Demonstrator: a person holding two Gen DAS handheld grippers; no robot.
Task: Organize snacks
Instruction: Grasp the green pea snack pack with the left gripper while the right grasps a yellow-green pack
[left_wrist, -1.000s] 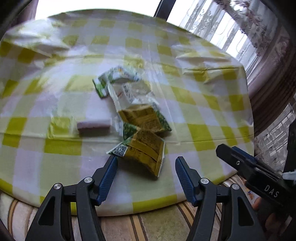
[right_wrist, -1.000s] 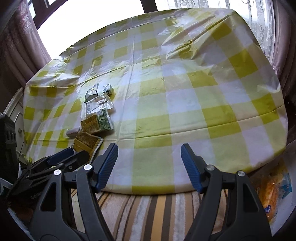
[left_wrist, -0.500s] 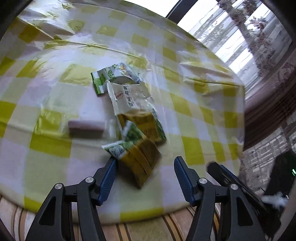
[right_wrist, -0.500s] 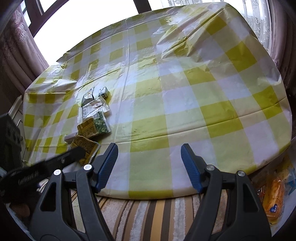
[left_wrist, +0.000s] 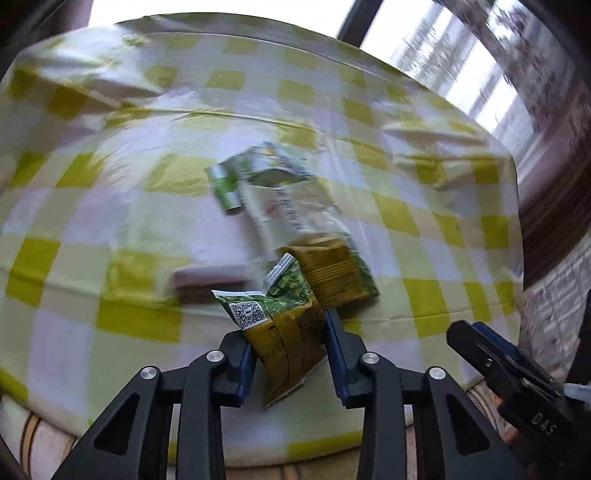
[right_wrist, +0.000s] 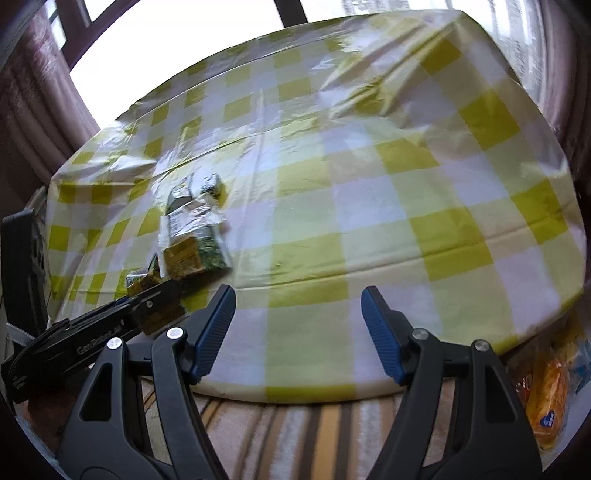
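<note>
My left gripper (left_wrist: 288, 339) is shut on a yellow-and-green snack packet (left_wrist: 280, 325) with a QR code, crumpled between the blue pads and lifted off the table's near edge. Beyond it lie a second yellow-green packet (left_wrist: 332, 273), a white packet (left_wrist: 288, 214), a green-white packet (left_wrist: 255, 173) and a pale pink bar (left_wrist: 210, 277). In the right wrist view the same pile (right_wrist: 192, 236) lies at the left, with the left gripper (right_wrist: 155, 299) at it. My right gripper (right_wrist: 297, 325) is open and empty over the near table edge.
The table wears a yellow-and-white checked plastic cloth (right_wrist: 369, 184), wrinkled at the far side. A striped rug (right_wrist: 325, 424) lies below the near edge. An orange snack bag (right_wrist: 550, 398) sits on the floor at the right. Windows and curtains stand behind.
My left gripper has closed on the nearest yellow-green packet and lifted it, crumpling it. The right gripper stays open and has shifted a little.
</note>
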